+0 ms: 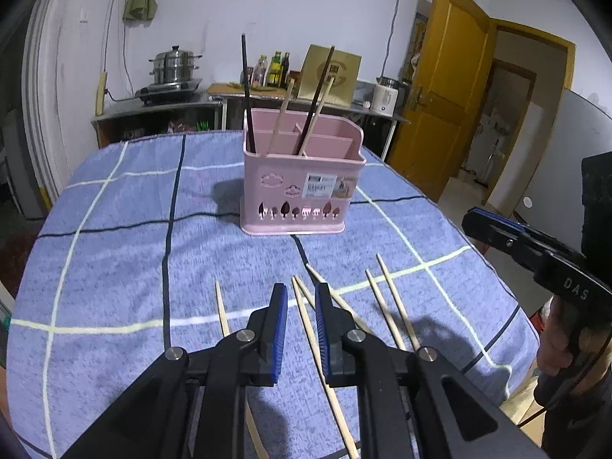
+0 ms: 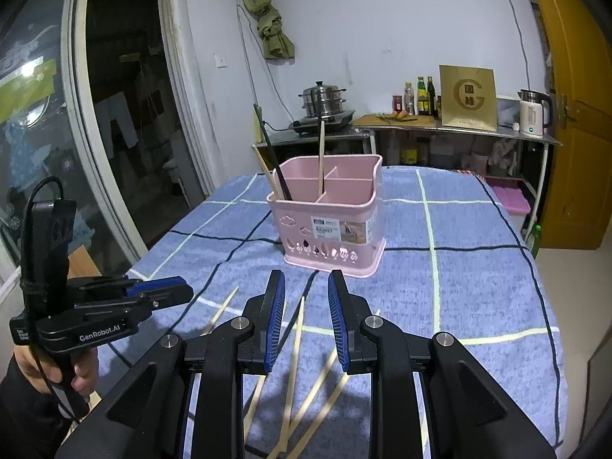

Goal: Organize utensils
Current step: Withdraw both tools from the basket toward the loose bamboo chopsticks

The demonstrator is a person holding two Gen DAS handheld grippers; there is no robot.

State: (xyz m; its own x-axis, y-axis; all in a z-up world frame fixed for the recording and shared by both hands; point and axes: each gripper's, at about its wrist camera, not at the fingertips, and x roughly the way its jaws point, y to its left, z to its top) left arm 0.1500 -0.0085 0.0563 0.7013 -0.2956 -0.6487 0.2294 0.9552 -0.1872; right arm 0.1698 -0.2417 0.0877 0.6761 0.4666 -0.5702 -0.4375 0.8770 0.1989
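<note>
Blue checked tablecloth (image 1: 114, 229) is strewn with crossed chopsticks (image 1: 390, 306), so two could easily get grabbed together by the left gripper (image 1: 302, 306), both grippers being held apart and empty.

Pink caddy (image 1: 306, 187) holds chopsticks (image 1: 278, 122); others (image 1: 390, 302) lie loose.

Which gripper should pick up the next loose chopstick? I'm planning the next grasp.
Probably the left gripper: its open jaws already straddle a light chopstick lying on the tablecloth. The right gripper is open too, over other chopsticks, but less squarely lined up.
</note>
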